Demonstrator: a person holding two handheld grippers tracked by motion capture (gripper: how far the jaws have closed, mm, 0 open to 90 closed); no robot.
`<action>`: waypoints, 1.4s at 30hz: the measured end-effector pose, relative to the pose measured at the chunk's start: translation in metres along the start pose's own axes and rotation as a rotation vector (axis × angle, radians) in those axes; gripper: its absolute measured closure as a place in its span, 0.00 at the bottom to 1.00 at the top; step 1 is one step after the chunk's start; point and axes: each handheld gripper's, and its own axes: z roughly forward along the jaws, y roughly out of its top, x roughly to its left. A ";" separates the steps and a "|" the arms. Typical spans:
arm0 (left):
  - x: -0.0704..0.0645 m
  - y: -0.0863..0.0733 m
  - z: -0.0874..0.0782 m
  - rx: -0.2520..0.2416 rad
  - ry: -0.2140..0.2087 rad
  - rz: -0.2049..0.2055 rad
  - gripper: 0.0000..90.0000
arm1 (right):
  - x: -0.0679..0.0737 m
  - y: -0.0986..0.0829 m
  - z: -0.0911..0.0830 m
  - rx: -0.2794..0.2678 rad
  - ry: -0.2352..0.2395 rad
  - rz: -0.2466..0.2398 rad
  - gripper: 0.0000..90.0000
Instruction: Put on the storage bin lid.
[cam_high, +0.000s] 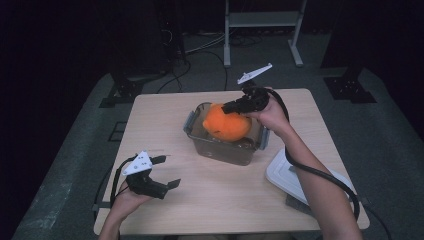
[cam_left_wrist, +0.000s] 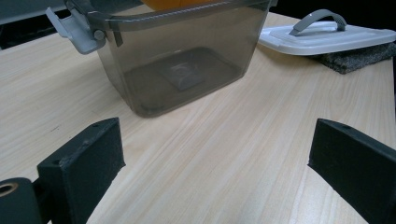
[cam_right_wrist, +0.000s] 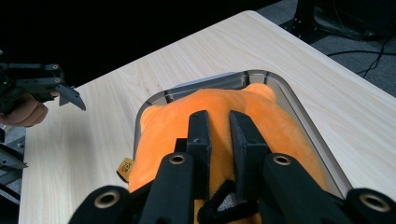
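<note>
My left gripper (cam_high: 167, 172) is idling over the table, jaws spread wide and empty, while my right gripper (cam_right_wrist: 219, 126) is pinching the orange plush toy (cam_high: 226, 122), sitting half inside the clear storage bin (cam_high: 196, 131). Seating and lidding remain; the white lid (cam_high: 285, 172) is waiting aside. The toy's underside is hiding below the rim.

The right gripper (cam_right_wrist: 219, 128) covers the toy's (cam_right_wrist: 177, 119) middle, and the bin's (cam_left_wrist: 187, 65) rim is cut off in the left gripper view.
</note>
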 end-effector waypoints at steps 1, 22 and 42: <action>0.000 0.000 0.000 0.000 0.000 0.000 0.03 | 0.000 0.000 0.000 0.003 0.000 0.002 0.87; 0.000 0.000 0.000 -0.002 -0.002 0.001 0.03 | -0.009 -0.010 0.014 0.023 -0.005 0.031 0.86; 0.000 0.001 0.000 -0.005 -0.001 0.002 0.03 | -0.013 -0.014 0.023 0.045 -0.012 0.040 0.86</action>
